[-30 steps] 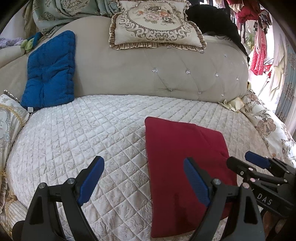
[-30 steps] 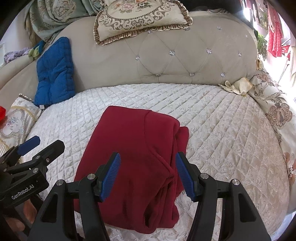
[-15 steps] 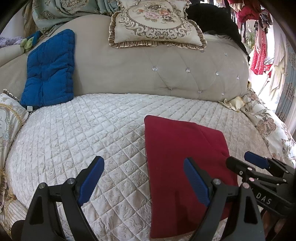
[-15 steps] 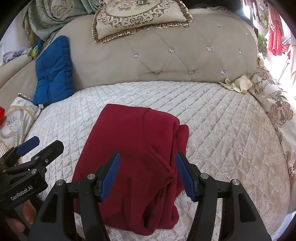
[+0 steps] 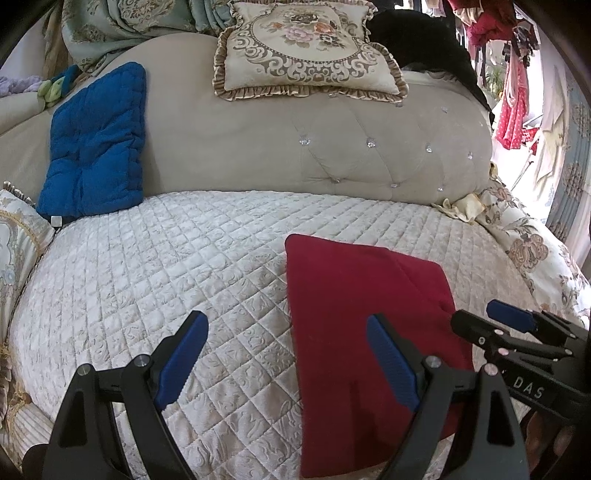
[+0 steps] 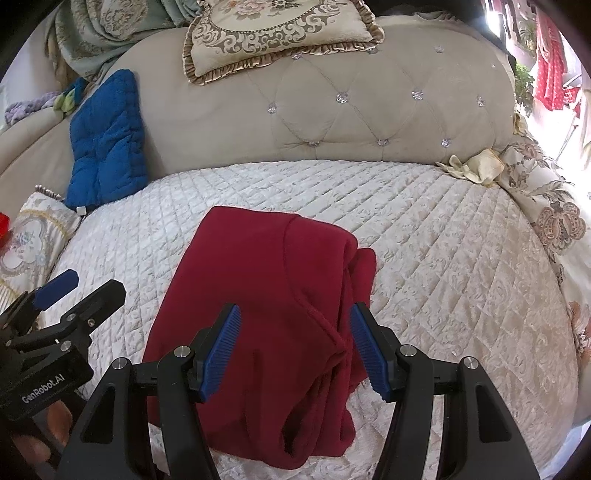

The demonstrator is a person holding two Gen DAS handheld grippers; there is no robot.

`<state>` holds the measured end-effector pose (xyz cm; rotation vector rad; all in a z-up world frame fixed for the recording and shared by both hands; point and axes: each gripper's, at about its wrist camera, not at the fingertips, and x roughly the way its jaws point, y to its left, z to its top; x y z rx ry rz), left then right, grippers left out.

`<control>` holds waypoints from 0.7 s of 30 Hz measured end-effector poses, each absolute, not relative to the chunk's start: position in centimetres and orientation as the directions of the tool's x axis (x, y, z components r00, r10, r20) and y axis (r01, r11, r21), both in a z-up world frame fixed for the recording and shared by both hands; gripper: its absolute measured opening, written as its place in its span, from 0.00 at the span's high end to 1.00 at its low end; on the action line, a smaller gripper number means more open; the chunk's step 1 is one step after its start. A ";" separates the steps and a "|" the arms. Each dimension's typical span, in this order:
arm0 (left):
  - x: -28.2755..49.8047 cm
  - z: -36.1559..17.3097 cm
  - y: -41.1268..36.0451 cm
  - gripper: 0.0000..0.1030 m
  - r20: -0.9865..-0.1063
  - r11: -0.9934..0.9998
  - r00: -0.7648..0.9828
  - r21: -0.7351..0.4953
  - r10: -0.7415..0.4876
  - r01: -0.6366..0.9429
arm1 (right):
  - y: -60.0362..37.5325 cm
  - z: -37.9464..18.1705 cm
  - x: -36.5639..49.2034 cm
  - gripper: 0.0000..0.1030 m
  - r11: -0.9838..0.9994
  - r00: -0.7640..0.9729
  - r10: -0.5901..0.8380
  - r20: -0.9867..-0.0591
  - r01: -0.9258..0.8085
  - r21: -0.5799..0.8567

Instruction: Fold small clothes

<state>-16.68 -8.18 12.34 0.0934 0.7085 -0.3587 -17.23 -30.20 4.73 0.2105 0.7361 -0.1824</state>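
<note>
Claws gape empty: left claw (image 5: 284, 363) wide, right claw (image 6: 295, 349) narrower (above red garment (image 6: 266, 314)).

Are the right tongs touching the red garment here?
Cannot tell. In the right wrist view the right tongs stand open over the red garment, nothing pinched, but neither view plainly shows contact or a gap.

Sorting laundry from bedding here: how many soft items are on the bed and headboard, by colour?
Red: 1, the folded red garment
Blue: 1, the blue cushion
Cream floral: 2, the ruffled pillow on the headboard, and the left-edge pillow
Total: 4
</note>
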 end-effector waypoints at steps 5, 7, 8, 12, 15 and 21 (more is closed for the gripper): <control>-16.5 12.4 -8.0 0.12 -0.647 0.939 0.710 -0.027 -0.278 0.343 | -30.7 4.7 -17.3 0.60 0.959 0.726 -0.097 -0.681 0.252 0.133; -16.4 12.4 -7.9 0.12 -0.649 0.940 0.709 -0.028 -0.276 0.340 | -30.8 4.6 -17.2 0.60 0.958 0.722 -0.096 -0.686 0.254 0.134; -16.4 12.3 -7.8 0.12 -0.649 0.940 0.709 -0.029 -0.276 0.339 | -30.7 4.5 -17.2 0.60 0.958 0.720 -0.093 -0.687 0.252 0.135; -16.4 12.2 -7.9 0.12 -0.653 0.940 0.706 -0.027 -0.273 0.339 | -30.3 4.4 -17.1 0.60 0.962 0.722 -0.093 -0.686 0.241 0.124; -16.5 12.2 -8.0 0.12 -0.652 0.940 0.707 -0.026 -0.273 0.339 | -30.3 4.5 -17.1 0.60 0.963 0.723 -0.093 -0.685 0.241 0.124; -16.5 12.2 -8.0 0.12 -0.654 0.940 0.705 -0.027 -0.275 0.341 | -30.2 4.4 -17.1 0.60 0.961 0.718 -0.093 -0.690 0.246 0.126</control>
